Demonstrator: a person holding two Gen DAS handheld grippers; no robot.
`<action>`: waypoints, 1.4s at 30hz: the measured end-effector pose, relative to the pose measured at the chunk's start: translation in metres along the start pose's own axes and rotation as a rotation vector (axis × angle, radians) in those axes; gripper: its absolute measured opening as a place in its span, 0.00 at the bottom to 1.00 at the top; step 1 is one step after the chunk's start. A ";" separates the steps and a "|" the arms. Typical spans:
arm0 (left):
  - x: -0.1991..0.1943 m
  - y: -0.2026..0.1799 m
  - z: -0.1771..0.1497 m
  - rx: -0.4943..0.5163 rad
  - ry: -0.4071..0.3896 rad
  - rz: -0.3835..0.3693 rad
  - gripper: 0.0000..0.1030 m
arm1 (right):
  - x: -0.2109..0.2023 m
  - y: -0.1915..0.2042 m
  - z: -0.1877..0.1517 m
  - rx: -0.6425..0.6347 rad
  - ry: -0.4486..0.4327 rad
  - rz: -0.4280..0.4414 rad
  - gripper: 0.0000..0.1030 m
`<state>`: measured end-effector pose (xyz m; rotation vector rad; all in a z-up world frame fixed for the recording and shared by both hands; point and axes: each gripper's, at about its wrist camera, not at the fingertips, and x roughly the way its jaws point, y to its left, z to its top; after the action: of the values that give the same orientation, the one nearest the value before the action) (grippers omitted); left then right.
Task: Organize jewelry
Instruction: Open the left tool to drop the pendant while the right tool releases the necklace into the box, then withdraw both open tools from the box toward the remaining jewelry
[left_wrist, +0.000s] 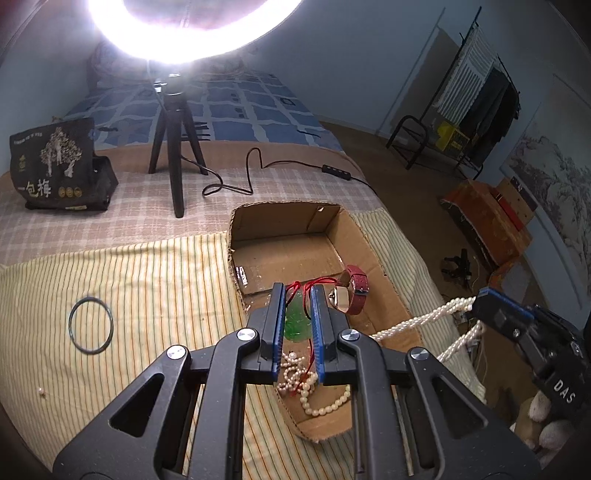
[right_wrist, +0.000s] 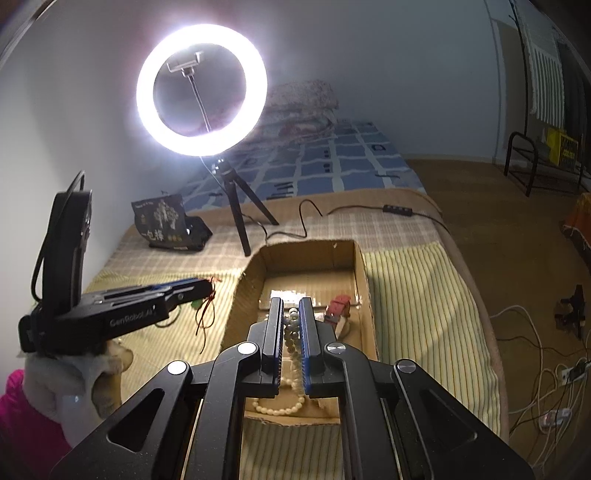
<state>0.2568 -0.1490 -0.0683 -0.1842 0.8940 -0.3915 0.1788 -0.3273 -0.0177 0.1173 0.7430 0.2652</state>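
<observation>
Both grippers carry jewelry over the box (left_wrist: 354, 236), low center in both views. Left gripper (left_wrist: 297, 291) is clamped on the red cord (left_wrist: 314, 284) of a green pendant (left_wrist: 295, 321), which hangs between the fingers; holding by the cord probably keeps the stone clear for lowering in. Right gripper (right_wrist: 291, 306) is clamped on a pearl strand (right_wrist: 291, 332), draping off its tip at right of the left view; jaws nearly together on the beads. Already in the box: red watch (left_wrist: 352, 291) at center right, loose pearls (left_wrist: 321, 398) at bottom. A black ring (left_wrist: 90, 320) sits unsorted on the striped cloth (left_wrist: 147, 295), left side. Likely next: release both loads in the box.
</observation>
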 end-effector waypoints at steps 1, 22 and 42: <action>0.003 -0.002 0.000 0.002 0.002 -0.002 0.11 | 0.001 -0.001 -0.001 0.000 0.007 0.002 0.06; 0.023 -0.005 0.002 0.036 -0.006 0.053 0.61 | 0.030 -0.010 -0.019 -0.003 0.102 -0.090 0.67; -0.011 0.004 0.000 0.047 -0.044 0.096 0.71 | 0.019 0.005 -0.016 -0.035 0.078 -0.175 0.77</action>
<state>0.2518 -0.1403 -0.0612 -0.1060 0.8461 -0.3178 0.1805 -0.3167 -0.0411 0.0088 0.8207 0.1165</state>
